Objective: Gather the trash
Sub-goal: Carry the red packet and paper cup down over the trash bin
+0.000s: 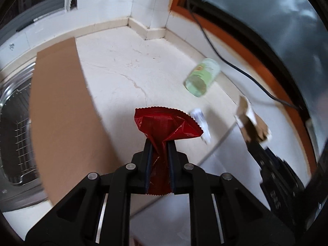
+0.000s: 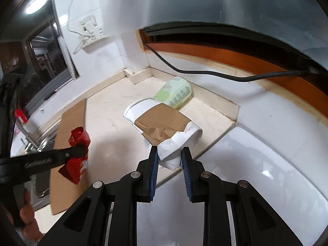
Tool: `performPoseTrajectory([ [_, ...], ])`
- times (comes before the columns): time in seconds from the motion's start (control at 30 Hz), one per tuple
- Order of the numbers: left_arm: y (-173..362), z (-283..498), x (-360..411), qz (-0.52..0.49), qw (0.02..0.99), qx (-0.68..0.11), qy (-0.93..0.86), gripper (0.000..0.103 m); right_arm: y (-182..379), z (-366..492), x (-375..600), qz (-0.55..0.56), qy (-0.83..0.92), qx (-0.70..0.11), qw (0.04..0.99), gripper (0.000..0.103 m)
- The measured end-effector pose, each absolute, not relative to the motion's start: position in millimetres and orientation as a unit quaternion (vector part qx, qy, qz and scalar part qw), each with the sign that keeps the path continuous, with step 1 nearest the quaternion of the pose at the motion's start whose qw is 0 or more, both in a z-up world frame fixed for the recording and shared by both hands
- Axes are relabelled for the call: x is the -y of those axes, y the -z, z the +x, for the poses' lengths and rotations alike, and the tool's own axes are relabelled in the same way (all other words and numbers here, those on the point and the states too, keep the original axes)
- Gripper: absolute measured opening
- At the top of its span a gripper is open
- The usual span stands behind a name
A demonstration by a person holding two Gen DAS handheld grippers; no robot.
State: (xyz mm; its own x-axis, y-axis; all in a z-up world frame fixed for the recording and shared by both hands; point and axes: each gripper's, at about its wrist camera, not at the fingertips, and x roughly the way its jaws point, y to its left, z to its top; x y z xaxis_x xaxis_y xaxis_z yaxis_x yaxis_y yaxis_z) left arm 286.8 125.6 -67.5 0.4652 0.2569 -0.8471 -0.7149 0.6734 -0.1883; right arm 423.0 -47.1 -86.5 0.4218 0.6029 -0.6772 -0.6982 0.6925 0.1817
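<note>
My left gripper [image 1: 159, 143] is shut on a crumpled red foil wrapper [image 1: 164, 123] and holds it above the cream counter; it also shows in the right wrist view [image 2: 79, 143]. My right gripper [image 2: 169, 150] is shut on a crushed white and brown paper cup [image 2: 162, 123], which also shows in the left wrist view [image 1: 251, 121]. A pale green cup [image 1: 202, 78] lies on its side near the back wall, and shows behind the paper cup in the right wrist view [image 2: 176, 94]. A small white scrap [image 1: 202, 123] lies just behind the wrapper.
A brown cardboard sheet [image 1: 63, 110] lies over the sink [image 1: 14, 123] on the left. A black cable [image 2: 215, 73] runs along the back wall under an orange ledge. A white appliance top [image 2: 266, 174] is below my right gripper. A wall socket [image 2: 91, 30] is at the back.
</note>
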Motion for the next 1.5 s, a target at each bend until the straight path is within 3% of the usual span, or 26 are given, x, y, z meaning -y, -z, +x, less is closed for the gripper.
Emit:
performPoseTrajectory([
  [0.33,19,154,-67,-0.2,0.849,-0.412,-0.264,0.011,60,301,84,-0.061,-0.414,-0.383,0.823,0.022],
  [0.6,12,57,-40,-0.151,0.868,-0.404,-0.246,0.011,65,181,103,-0.079,-0.419,-0.407,0.808,0.022],
  [1.03,67,-25,-25,-0.157,0.857,-0.443,-0.21,0.011,125,51,123,-0.111,-0.391,-0.461,0.789,0.022],
  [1.5,151,-38,-2,-0.177,0.831,-0.482,-0.215,0.011,227,29,120,-0.194,-0.378,-0.51,0.748,0.022],
])
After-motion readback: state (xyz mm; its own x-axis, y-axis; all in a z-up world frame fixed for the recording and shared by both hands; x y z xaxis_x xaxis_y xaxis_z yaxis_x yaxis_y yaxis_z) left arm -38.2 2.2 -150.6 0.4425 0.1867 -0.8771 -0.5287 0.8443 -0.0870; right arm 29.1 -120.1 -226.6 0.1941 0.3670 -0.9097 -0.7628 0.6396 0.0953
